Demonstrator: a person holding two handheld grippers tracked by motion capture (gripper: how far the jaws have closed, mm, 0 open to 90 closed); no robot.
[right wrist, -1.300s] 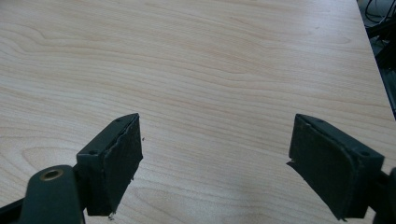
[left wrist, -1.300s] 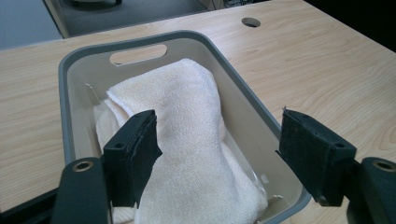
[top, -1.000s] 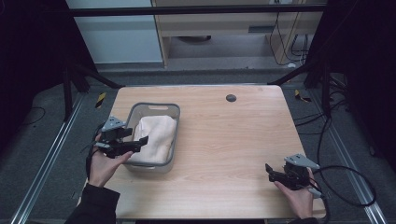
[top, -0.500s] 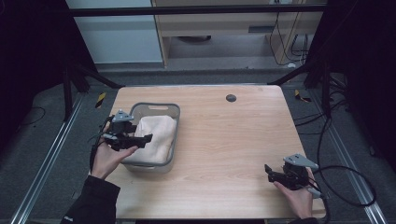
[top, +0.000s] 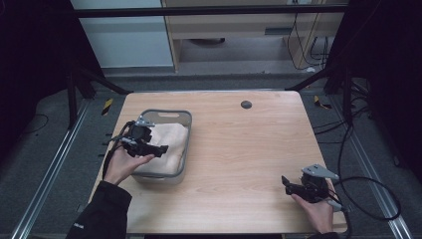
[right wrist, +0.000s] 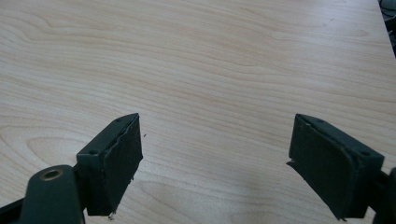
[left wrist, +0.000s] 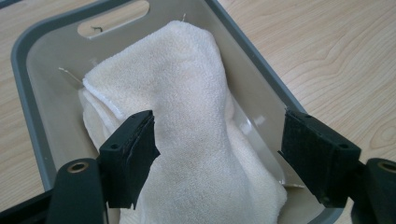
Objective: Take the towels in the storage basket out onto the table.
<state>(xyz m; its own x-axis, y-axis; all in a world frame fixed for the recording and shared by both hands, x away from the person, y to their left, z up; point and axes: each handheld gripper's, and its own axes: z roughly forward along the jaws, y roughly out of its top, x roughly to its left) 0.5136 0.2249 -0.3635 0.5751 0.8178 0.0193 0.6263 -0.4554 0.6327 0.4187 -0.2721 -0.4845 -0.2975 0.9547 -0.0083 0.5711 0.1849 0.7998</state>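
One cream towel [left wrist: 187,130], folded and bunched, lying inside a grey plastic basket [top: 185,119] on the left part of a wooden table [top: 249,149], its upper fold reaching toward the basket's handle cut-out and its lower end heaped against the near wall. Soft, light terry cloth by the look of it: likely to sag and unfold when lifted, not fragile, not slippery, easy to pinch but apt to drag a loose layer behind. Best taken, on this evidence, at the raised ridge of the fold running down the middle, where several layers could be caught at once, rather than at the thin edge along the basket's side. Left gripper [left wrist: 217,144] poised over the near half of the basket, jaws spread wide and framing the towel's middle; in the left gripper view one pad [left wrist: 133,149] overlapping the cloth, contact with it impossible to judge, nothing clasped between the two. Right gripper [top: 291,186] well apart at the table's near right corner, held low in a hand [top: 318,214], jaws likewise spread wide over bare wood and holding nothing. Small dark round mark [top: 246,104] near the table's far edge, clear of both grippers.
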